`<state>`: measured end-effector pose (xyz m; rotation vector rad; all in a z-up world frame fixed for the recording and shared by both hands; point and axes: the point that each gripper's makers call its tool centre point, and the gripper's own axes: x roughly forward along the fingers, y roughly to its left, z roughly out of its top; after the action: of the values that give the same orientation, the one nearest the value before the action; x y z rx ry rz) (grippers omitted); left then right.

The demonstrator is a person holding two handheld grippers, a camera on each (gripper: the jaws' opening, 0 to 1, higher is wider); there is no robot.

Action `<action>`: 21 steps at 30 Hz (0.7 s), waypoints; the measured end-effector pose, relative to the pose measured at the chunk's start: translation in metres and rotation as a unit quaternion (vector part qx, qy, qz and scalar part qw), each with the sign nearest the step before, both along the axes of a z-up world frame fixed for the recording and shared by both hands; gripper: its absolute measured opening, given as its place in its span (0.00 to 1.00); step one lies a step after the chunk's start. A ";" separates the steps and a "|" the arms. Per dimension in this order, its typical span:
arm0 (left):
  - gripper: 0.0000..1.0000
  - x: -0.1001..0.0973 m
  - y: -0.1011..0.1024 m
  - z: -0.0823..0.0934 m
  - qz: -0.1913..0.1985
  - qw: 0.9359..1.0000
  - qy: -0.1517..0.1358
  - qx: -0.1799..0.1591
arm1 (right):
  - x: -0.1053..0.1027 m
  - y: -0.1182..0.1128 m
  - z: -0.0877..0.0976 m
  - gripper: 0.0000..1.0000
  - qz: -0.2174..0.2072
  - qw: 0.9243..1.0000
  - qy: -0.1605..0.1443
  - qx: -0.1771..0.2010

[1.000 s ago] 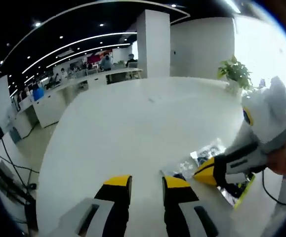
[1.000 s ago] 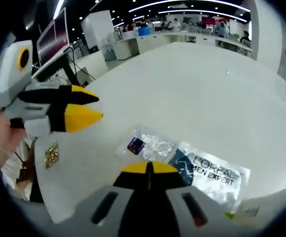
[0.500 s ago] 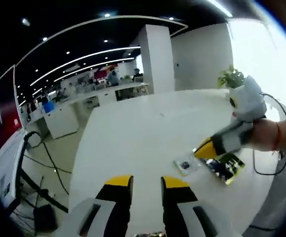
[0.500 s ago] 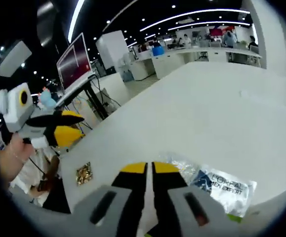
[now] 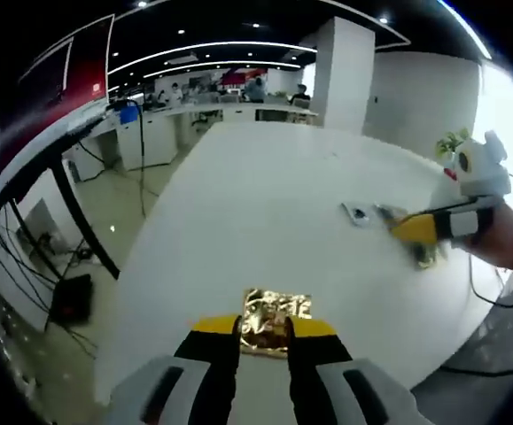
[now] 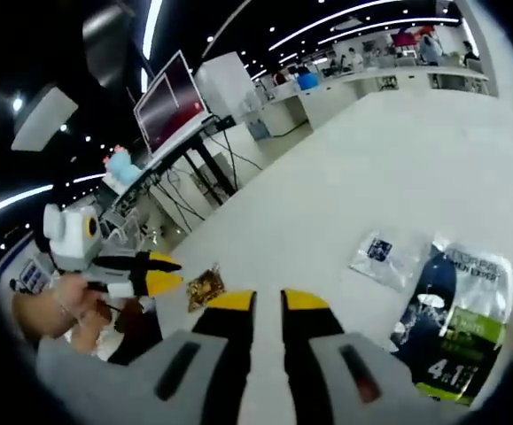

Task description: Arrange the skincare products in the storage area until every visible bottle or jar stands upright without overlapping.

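Half a second ago the left gripper (image 5: 261, 329) pointed at bare table with the sachets off to its right; now it has swung so that a gold foil sachet (image 5: 275, 312) lies right at its tips, part of the foil between the two yellow jaws, which stand a little apart and are not yet pinching it as far as I can tell. The right gripper (image 6: 268, 301) has pulled back from the packets it was hovering over: its jaws are spread with nothing between them, and the dark L'Oreal pouch (image 6: 451, 319) and the small clear sachet (image 6: 387, 257) now lie ahead and to its right, touching or just overlapping at one edge. I judge the left side is about to pick up the gold sachet, while the other two packets are left unsorted. Counted on the white table (image 5: 265, 204): one gold sachet, one clear sachet, one dark pouch, all lying flat; I see no bottles or jars.
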<state>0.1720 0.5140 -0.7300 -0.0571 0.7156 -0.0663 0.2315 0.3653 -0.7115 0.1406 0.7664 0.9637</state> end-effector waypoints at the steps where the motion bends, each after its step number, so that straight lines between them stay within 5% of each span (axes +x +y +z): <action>1: 0.25 -0.001 0.001 -0.002 0.008 1.000 0.002 -0.008 | -0.002 0.000 0.000 0.12 0.001 1.000 -0.001 -0.002; 4: 0.29 -0.010 0.001 -0.011 0.033 0.998 0.025 -0.042 | -0.005 0.001 0.003 0.12 0.002 1.000 -0.003 -0.002; 11: 0.29 -0.022 -0.003 -0.029 0.042 0.995 0.059 -0.061 | -0.007 0.002 0.002 0.12 -0.003 1.000 0.001 -0.007; 16: 0.29 -0.015 -0.008 -0.027 -0.015 0.999 0.047 -0.015 | -0.013 0.002 -0.002 0.12 0.002 1.000 0.001 -0.017; 21: 0.29 -0.005 -0.015 -0.030 -0.066 0.997 0.040 -0.005 | -0.015 0.006 -0.007 0.12 0.006 1.000 0.004 -0.025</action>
<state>0.1666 0.4989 -0.7597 -0.0230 0.7980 -0.1945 0.2160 0.3710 -0.7181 0.0964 0.7991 0.9554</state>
